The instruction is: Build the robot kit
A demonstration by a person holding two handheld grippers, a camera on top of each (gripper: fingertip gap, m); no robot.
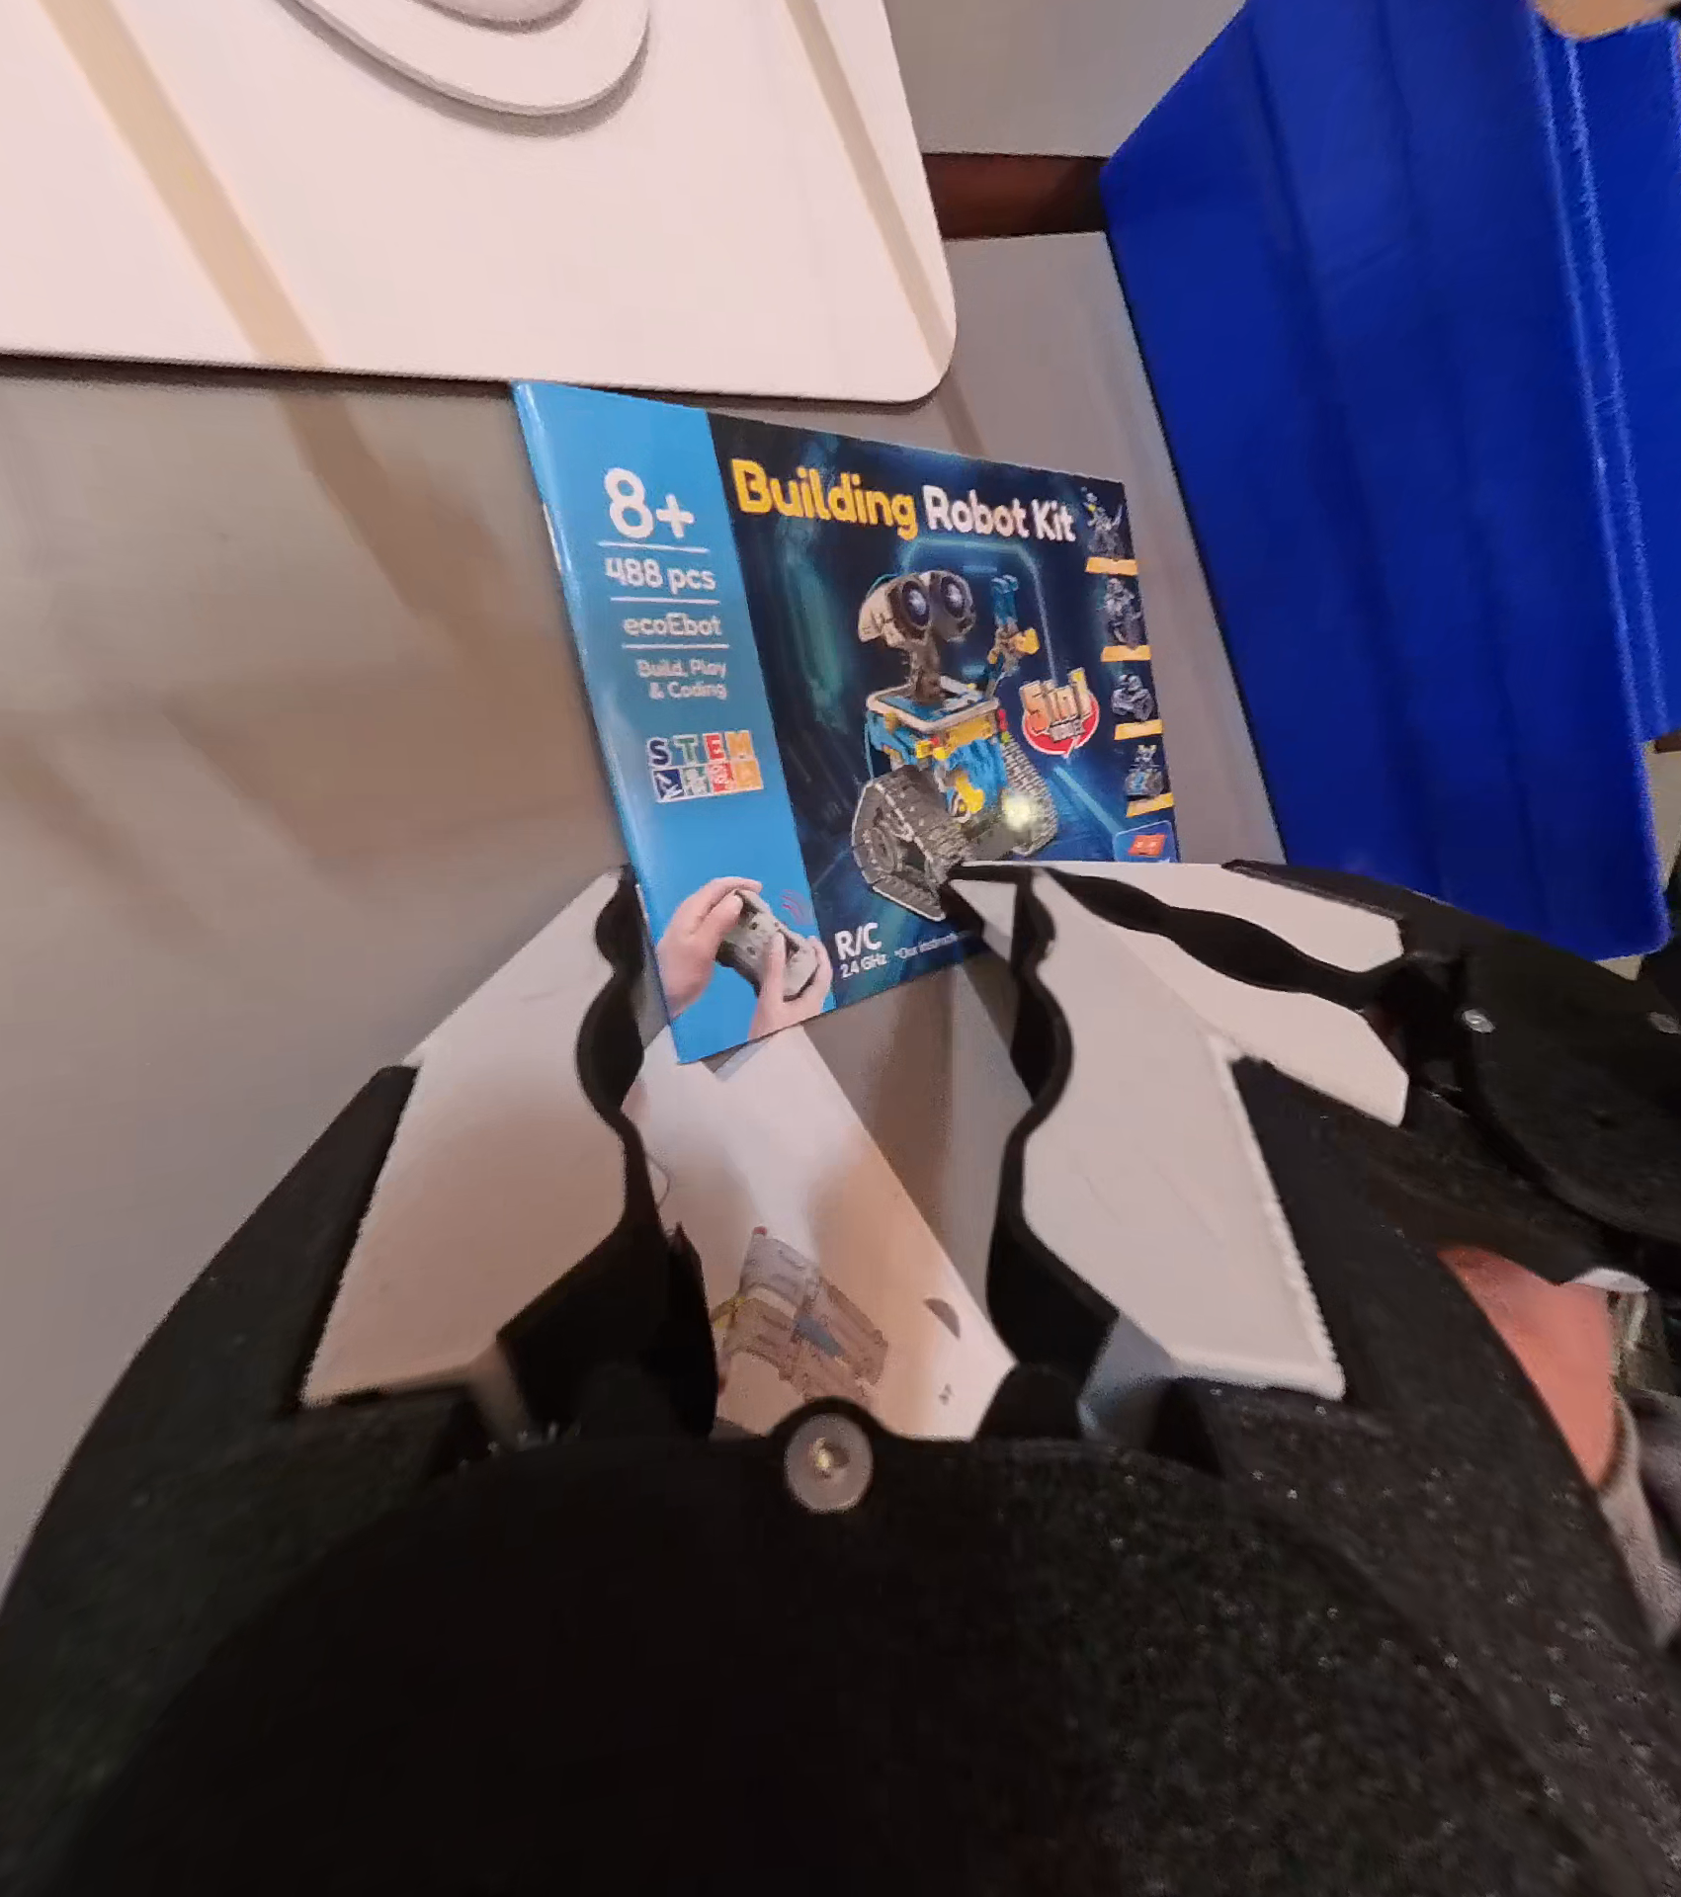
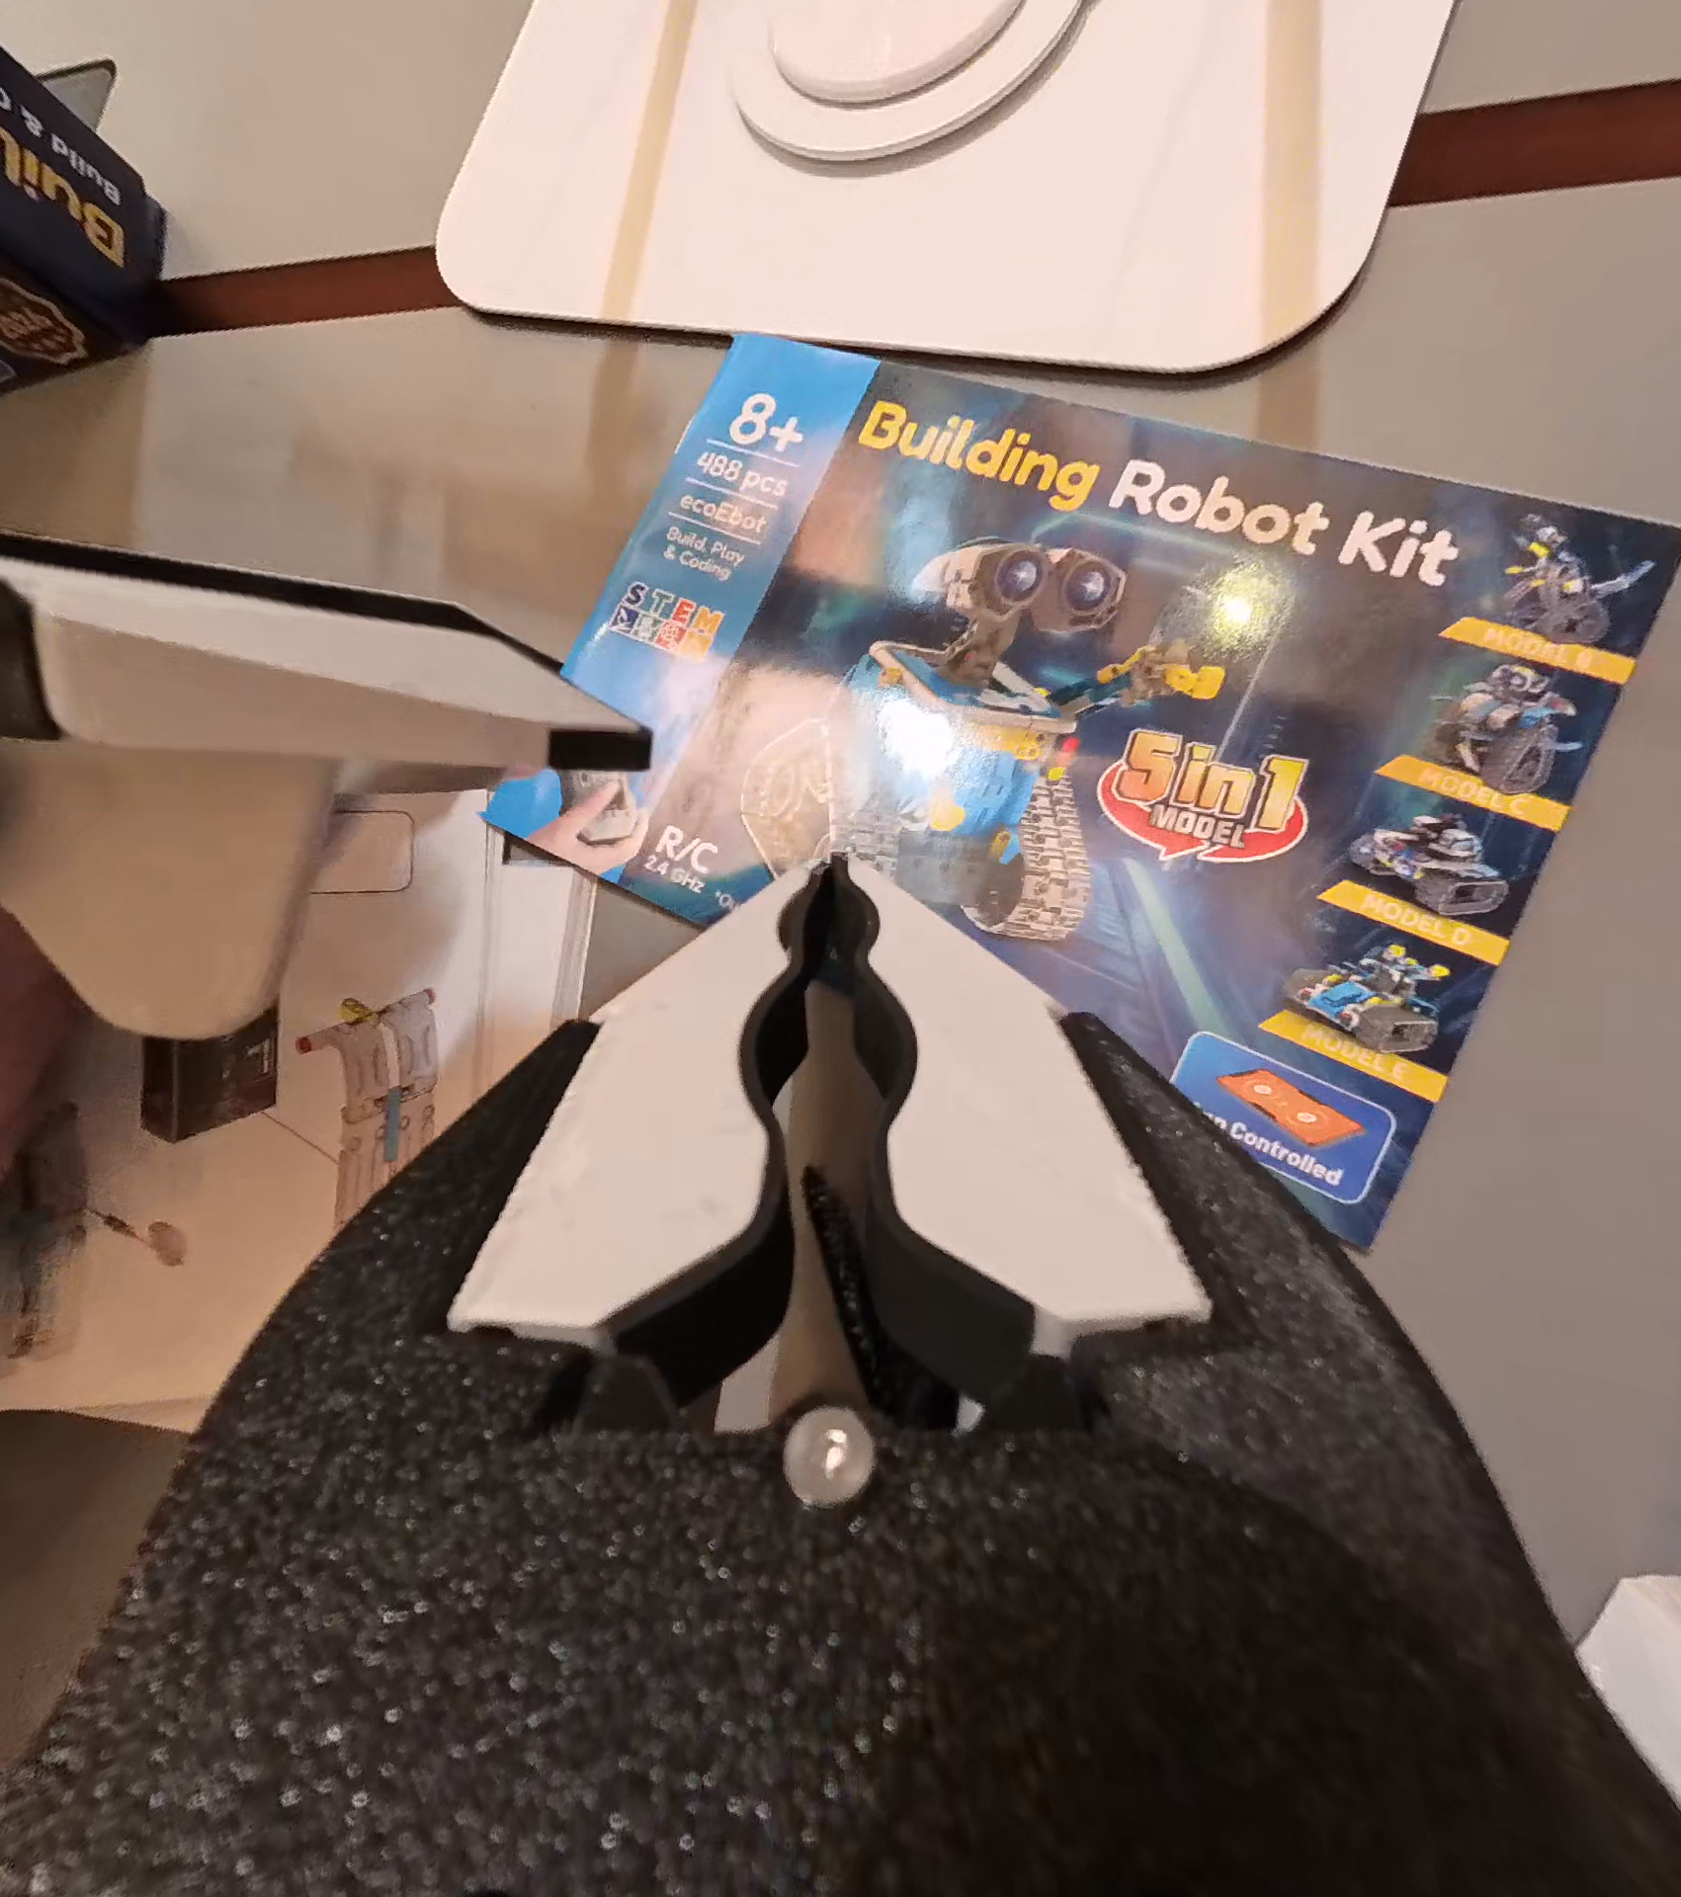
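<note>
My right claw point(image 2: 828, 873) was pinched tight, its white fingers with black wavy pads meeting at the tips on the near edge of a glossy blue booklet point(image 2: 1103, 739) whose cover pictures a tracked toy robot. That cover was lifted and tilted up from a white inner page point(image 2: 374, 1037) printed with line drawings of parts, which lay flat on the smooth grey table point(image 2: 1575, 924). My left claw point(image 1: 795, 903) stood parted, fingers spread to either side of the booklet's lower corner, the left finger point(image 1: 507, 1109) alongside the cover's spine edge; whether either pad touched the paper I could not tell. In the right wrist view that same left claw reached in from the left, its tip at the cover's light-blue corner. Beyond the booklet sat a flat white base point(image 2: 969, 205) with a raised round disc, its edge just above the cover. A dark blue printed box point(image 2: 4, 205) stood at the far left, and a bright blue plastic bin point(image 1: 1411, 462) rose to the right in the left wrist view.
</note>
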